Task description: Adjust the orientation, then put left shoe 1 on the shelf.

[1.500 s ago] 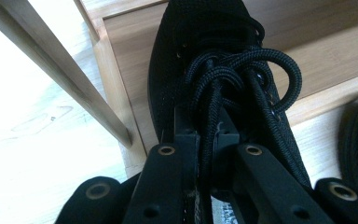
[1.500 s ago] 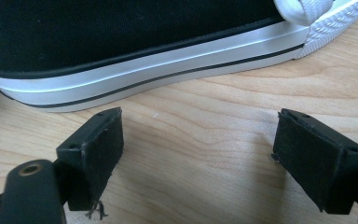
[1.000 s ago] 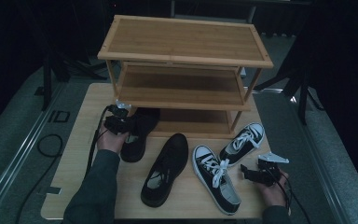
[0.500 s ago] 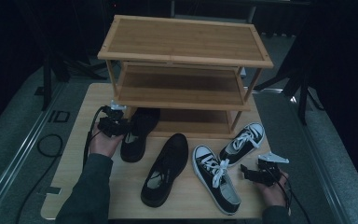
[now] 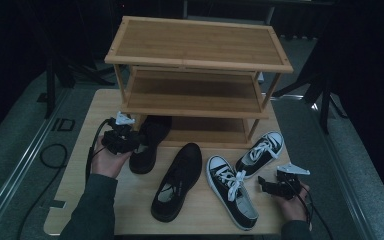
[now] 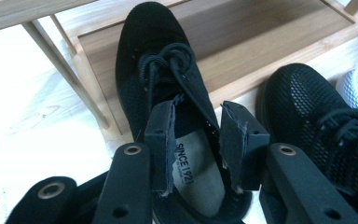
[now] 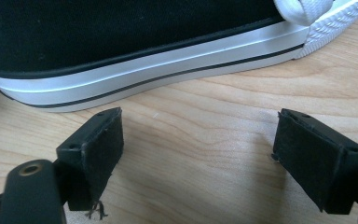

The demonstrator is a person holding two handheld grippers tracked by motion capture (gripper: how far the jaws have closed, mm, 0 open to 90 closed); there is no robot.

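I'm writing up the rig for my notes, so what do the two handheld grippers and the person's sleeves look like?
Both the left gripper and the right gripper are black, each topped by a grey three-cornered plate and trailing a black cable. Their fingers are black bars with brass-ringed holes, ending in frayed black pads. The person wears dark grey-green long sleeves.

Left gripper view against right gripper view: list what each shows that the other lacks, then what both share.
Left gripper view, not the right: a black mesh lace-up shoe, toe on the bamboo rack's bottom shelf, and a second black mesh shoe. Right gripper view, not the left: a flat white lace end. Both: the pale wooden table and a black canvas sneaker's white rubber.
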